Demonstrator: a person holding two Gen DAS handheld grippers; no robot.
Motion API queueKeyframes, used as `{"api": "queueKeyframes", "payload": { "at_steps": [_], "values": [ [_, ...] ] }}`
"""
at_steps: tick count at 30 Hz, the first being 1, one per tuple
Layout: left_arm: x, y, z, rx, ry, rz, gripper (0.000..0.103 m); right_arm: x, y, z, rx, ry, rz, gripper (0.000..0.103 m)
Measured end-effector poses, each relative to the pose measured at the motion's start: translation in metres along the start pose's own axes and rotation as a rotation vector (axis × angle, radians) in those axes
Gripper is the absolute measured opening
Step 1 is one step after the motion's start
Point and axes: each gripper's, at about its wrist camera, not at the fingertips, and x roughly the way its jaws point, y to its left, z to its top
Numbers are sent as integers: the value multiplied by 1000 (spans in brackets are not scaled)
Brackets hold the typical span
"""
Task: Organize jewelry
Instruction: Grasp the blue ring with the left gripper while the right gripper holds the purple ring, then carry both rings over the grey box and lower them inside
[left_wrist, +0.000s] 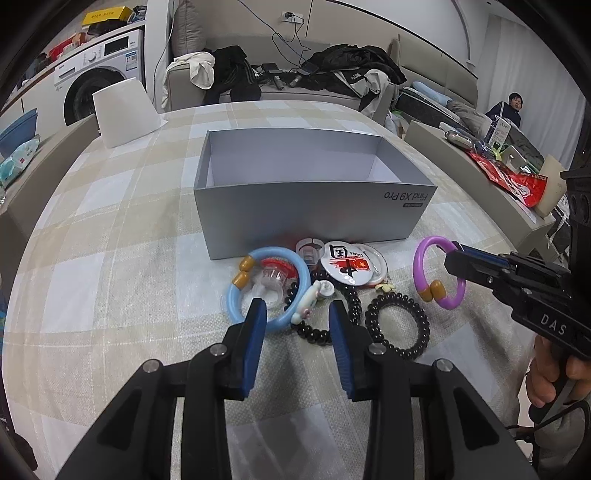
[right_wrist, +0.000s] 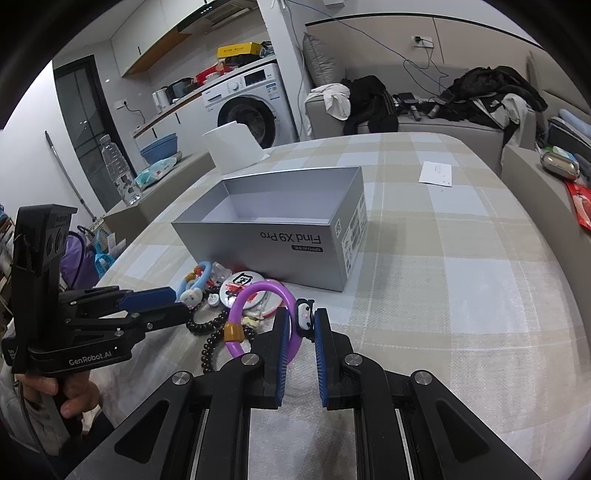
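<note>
An open grey phone box (left_wrist: 310, 199) (right_wrist: 280, 243) stands on the checked tablecloth. In front of it lies a jewelry pile: a blue bangle (left_wrist: 266, 288), round badges (left_wrist: 349, 264), black coil hair ties (left_wrist: 399, 321) and a small white charm (left_wrist: 306, 306). My left gripper (left_wrist: 297, 317) is open and empty, its fingers just above the pile. My right gripper (right_wrist: 300, 328) (left_wrist: 456, 258) is shut on a purple bangle (right_wrist: 258, 314) (left_wrist: 436, 273) with an amber bead and holds it upright, right of the pile. A small white and black charm (right_wrist: 305, 312) sits at its fingertips.
A white paper bag (left_wrist: 123, 110) stands at the table's far left corner. A white card (right_wrist: 436, 173) lies far right of the box. Low benches with clutter flank the table; a sofa with clothes (left_wrist: 295, 74) lies behind. A person (left_wrist: 511, 107) sits far right.
</note>
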Motion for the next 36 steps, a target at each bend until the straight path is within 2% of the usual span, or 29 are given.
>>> {"api": "queueKeyframes", "payload": {
  "at_steps": [3,5,9,23,36],
  "values": [
    [6,-2,2,7,9,0,27,1,2,0,-5,4,2,12],
    [9,-3,2,16,16,4,18,1,1,0,-5,4,2,12],
    [8,-3,0,28,12,4,8,0,0,0,-2,4,3,12],
    [-17,-4,0,26,-64,-4,8,-4,1,2,-3,-11,10,12],
    [-39,-4,38,26,-156,2,8,-10,8,40,-16,-48,-8,12]
  ]
}}
